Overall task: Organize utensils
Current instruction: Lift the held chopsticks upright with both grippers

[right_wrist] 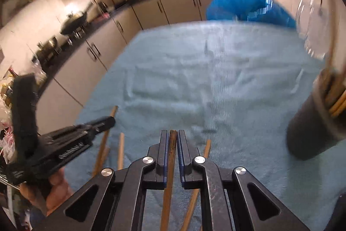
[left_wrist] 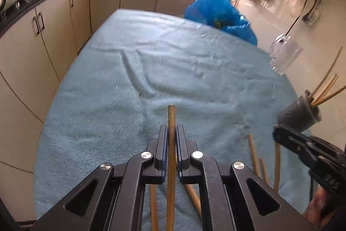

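Gripping one chopstick (left_wrist: 171, 120) each, both grippers (left_wrist: 172, 133)

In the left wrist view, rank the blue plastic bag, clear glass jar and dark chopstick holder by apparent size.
1. blue plastic bag
2. clear glass jar and dark chopstick holder: alike, and the fisheye edge distorts them, so unranked.

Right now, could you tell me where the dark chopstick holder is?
The dark holder stands on the blue towel at the table's right side, chopsticks already inside it, with the clear glass jar just beyond it.
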